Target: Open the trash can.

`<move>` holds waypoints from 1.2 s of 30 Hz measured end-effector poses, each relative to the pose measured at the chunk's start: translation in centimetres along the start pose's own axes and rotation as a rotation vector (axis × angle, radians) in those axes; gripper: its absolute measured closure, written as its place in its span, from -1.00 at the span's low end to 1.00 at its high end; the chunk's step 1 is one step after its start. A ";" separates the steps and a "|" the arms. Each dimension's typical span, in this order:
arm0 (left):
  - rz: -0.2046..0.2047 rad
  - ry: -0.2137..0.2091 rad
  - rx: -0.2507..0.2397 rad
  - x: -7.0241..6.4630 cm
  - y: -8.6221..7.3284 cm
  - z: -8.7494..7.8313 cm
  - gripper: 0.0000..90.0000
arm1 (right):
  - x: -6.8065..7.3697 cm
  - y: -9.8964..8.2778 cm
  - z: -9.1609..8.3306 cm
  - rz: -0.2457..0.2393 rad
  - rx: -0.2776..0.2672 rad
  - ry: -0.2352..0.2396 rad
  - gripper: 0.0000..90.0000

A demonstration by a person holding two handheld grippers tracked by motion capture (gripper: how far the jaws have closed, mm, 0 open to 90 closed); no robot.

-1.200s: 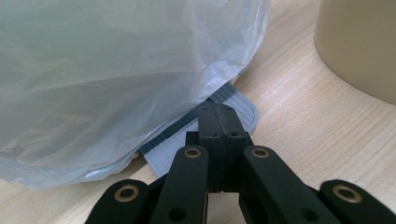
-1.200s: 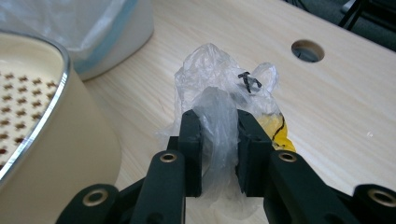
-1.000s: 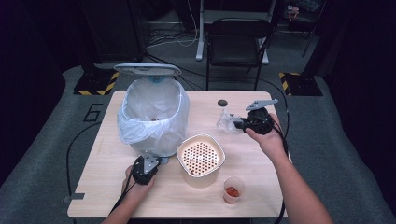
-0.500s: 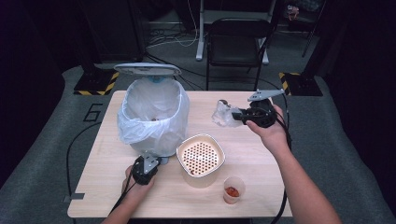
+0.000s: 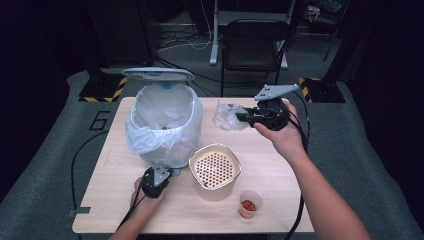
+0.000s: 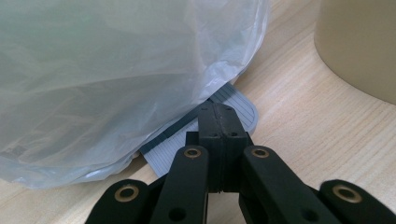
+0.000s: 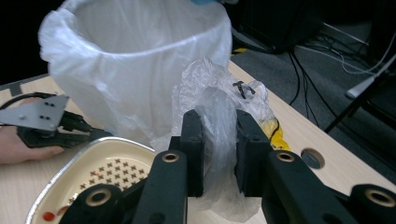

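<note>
A bin lined with a white plastic bag (image 5: pixel 162 125) stands at the table's left, its grey lid (image 5: pixel 157 74) raised. My left gripper (image 5: pixel 164 174) is shut at the bin's foot, its tips (image 6: pixel 219 116) resting on the grey ribbed pedal (image 6: pixel 238 105). My right gripper (image 5: pixel 242 116) hovers above the table right of the bin, shut on a crumpled clear plastic bag (image 5: pixel 225 115). In the right gripper view the jaws (image 7: pixel 219 123) pinch this bag (image 7: pixel 210 79), which has something yellow (image 7: pixel 276 136) in it, with the bin liner (image 7: pixel 140 60) just behind.
A beige perforated colander bowl (image 5: pixel 215 167) sits in the middle of the wooden table (image 5: pixel 280 200). A small clear cup with red contents (image 5: pixel 249 204) stands near the front right. A black chair (image 5: pixel 255 40) is behind the table.
My right gripper has risen off the table with the clear bag and moved left toward the bin. The left gripper has stayed on the pedal.
</note>
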State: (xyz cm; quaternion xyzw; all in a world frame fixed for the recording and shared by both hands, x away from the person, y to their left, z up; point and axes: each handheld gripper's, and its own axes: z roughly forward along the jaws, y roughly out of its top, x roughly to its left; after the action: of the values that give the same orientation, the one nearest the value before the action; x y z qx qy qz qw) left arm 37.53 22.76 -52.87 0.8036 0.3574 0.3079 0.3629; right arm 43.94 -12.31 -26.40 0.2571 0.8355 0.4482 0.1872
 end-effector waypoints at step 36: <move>0.027 0.011 0.004 0.2 0.1 -0.1 1.00 | 7.3 7.2 0.4 -0.140 -0.088 0.145 0.70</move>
State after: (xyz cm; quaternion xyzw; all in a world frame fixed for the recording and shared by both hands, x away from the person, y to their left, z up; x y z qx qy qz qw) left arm 37.60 22.91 -52.70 0.8074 0.3493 0.3165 0.3549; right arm 40.23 -4.33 -21.17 0.1565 0.8423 0.4876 0.1683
